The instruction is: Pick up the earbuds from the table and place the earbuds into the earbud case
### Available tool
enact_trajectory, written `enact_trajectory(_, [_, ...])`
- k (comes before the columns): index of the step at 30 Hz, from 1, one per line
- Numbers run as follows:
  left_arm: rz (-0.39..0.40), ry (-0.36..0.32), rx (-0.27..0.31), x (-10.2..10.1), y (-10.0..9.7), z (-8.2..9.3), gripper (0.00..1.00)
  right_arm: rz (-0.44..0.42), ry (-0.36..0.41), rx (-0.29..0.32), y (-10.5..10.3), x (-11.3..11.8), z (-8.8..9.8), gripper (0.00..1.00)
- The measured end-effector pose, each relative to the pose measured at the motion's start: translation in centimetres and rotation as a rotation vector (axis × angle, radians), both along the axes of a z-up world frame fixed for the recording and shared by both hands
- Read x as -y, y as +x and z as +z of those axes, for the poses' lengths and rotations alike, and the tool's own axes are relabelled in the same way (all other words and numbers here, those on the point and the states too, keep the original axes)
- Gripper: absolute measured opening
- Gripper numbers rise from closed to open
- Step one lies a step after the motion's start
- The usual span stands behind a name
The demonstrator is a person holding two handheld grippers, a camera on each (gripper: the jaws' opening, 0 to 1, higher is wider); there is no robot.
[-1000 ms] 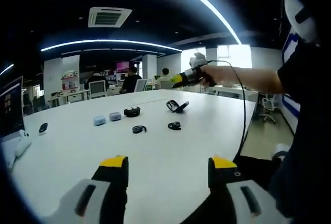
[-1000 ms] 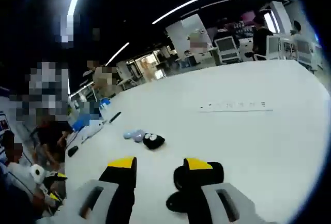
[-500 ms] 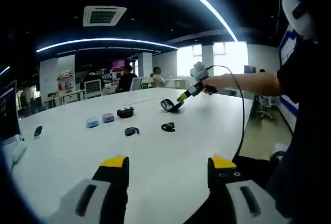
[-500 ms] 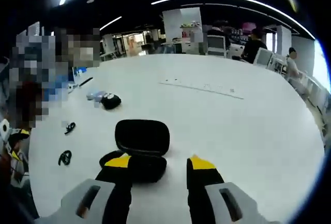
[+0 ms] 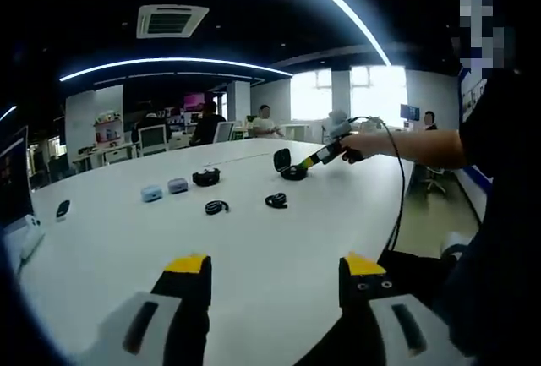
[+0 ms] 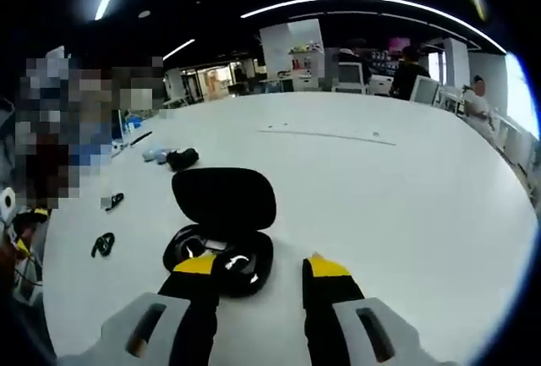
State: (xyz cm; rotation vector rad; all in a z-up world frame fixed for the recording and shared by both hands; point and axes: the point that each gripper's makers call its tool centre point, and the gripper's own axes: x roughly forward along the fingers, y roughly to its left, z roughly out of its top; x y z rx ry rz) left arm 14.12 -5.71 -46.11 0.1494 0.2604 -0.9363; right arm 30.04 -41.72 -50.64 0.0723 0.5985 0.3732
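The black earbud case (image 6: 221, 214) lies on the white table with its lid standing up; pale marks show in its base. My right gripper (image 6: 260, 266) is open and empty right at the case, its left jaw overlapping the base. Two black earbuds (image 6: 103, 244) (image 6: 112, 202) rest on the table to the left of it. In the left gripper view, my left gripper (image 5: 275, 269) hangs open and empty over the near table. Ahead lie the earbuds (image 5: 217, 207) (image 5: 275, 201), and beyond them the case (image 5: 290, 168) with the right gripper (image 5: 324, 154) against it.
Two small pale cases (image 5: 152, 193) (image 5: 177, 185) and a black pouch (image 5: 205, 177) sit beyond the earbuds. A dark object (image 5: 63, 209) lies at the left. A person's arm (image 5: 406, 144) and cable reach in from the right. People sit at desks behind.
The right gripper has come down from above the table to the case, whose lid now stands more upright in its view. The left gripper has barely moved.
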Motion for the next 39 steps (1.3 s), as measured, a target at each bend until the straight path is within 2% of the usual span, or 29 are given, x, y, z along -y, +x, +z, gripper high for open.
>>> enact_trajectory(3, [-0.001, 0.001, -0.001, 0.0, 0.0, 0.0, 0.62, 0.035, -0.007, 0.048, 0.6, -0.4, 0.9, 0.38])
enact_trajectory(6, [-0.001, 0.004, -0.002, 0.0, 0.0, -0.1, 0.62, 0.098, -0.047, 0.104, 1.8, -0.9, 2.1, 0.43])
enact_trajectory(9, [-0.001, 0.005, -0.005, 0.1, -0.1, -0.1, 0.61, 0.215, -0.165, 0.142, 3.1, -1.4, 2.3, 0.58])
enact_trajectory(10, [-0.001, 0.006, -0.007, 0.1, -0.1, -0.2, 0.61, 0.255, -0.207, 0.127, 3.3, -1.5, 2.0, 0.64])
enact_trajectory(11, [-0.002, 0.007, -0.008, 0.1, -0.1, -0.2, 0.61, 0.287, -0.241, 0.113, 3.5, -1.6, 1.9, 0.64])
enact_trajectory(13, [-0.003, 0.013, -0.007, 0.1, -0.2, -0.3, 0.61, 0.412, -0.384, 0.115, 4.1, -1.9, 2.1, 0.57])
enact_trajectory(15, [-0.006, 0.014, -0.008, 0.2, -0.3, -0.3, 0.61, 0.511, -0.465, 0.088, 4.3, -2.6, 2.2, 0.55])
enact_trajectory(19, [-0.007, 0.018, -0.004, 0.1, -0.4, -0.3, 0.59, 0.698, -0.55, -0.002, 4.6, -3.6, 2.1, 0.53])
enact_trajectory(20, [-0.007, 0.018, -0.003, 0.1, -0.4, -0.3, 0.59, 0.708, -0.56, -0.013, 4.6, -3.6, 2.1, 0.51])
enact_trajectory(21, [-0.006, 0.016, -0.002, 0.0, -0.3, -0.3, 0.58, 0.765, -0.599, -0.057, 4.6, -3.9, 1.9, 0.48])
enact_trajectory(24, [-0.007, 0.015, -0.002, 0.1, -0.4, -0.3, 0.58, 0.858, -0.684, -0.14, 4.5, -4.1, 1.5, 0.35])
enact_trajectory(30, [-0.015, 0.014, 0.003, 0.0, -0.5, -0.2, 0.57, 0.97, -0.82, -0.259, 4.4, -3.5, 0.5, 0.26])
enact_trajectory(34, [-0.008, 0.012, 0.005, -0.5, -0.3, -0.2, 0.56, 0.991, -0.831, -0.279, 3.7, -4.4, 0.5, 0.22])
enact_trajectory(35, [-0.008, 0.012, 0.005, -0.5, -0.3, -0.2, 0.56, 1.004, -0.83, -0.286, 3.5, -4.4, 0.6, 0.19])
enact_trajectory(36, [-0.008, 0.011, 0.005, -0.6, -0.3, -0.2, 0.56, 1.011, -0.838, -0.287, 3.6, -4.3, 0.6, 0.13])
enact_trajectory(37, [-0.009, 0.01, 0.004, -0.6, -0.3, -0.2, 0.56, 1.025, -0.838, -0.313, 3.0, -4.3, 0.6, 0.1])
enact_trajectory(39, [-0.012, 0.011, 0.003, -0.6, -0.3, -0.3, 0.56, 1.029, -0.838, -0.327, 2.5, -4.4, 0.7, 0.07])
